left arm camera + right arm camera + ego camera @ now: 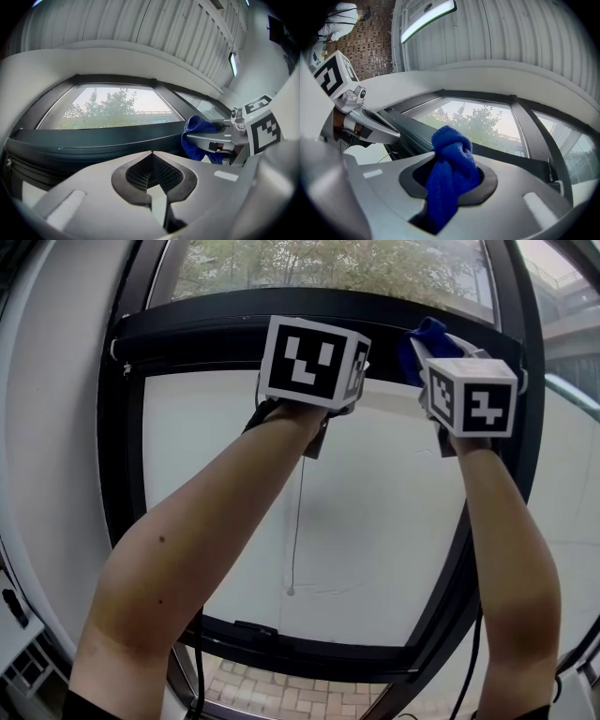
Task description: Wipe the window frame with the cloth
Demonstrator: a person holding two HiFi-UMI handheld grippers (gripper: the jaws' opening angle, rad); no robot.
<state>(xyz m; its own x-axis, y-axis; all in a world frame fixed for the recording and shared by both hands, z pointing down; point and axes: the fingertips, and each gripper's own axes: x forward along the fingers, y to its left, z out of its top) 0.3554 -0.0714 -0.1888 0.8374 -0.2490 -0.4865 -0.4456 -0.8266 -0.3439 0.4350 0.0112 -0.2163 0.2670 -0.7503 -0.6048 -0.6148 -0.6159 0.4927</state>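
Up at the dark window frame (187, 329), the right gripper (452, 180) pinches the blue cloth (451, 150) while the left gripper (152, 176) is closed on nothing, and hard rubbing could tug the cloth loose.

The cloth (451, 161) is blue fabric with a fine, nubby weave, matt and soft-looking. The right gripper (449, 182) and left gripper (153, 178) have smooth, matt grey plastic bodies; the left one's pads (139, 176) are black with a cross-hatched texture. The window frame (93, 139) is dark, smooth and faintly glossy, like painted metal. The ceiling (154, 23) is pale ribbed sheeting
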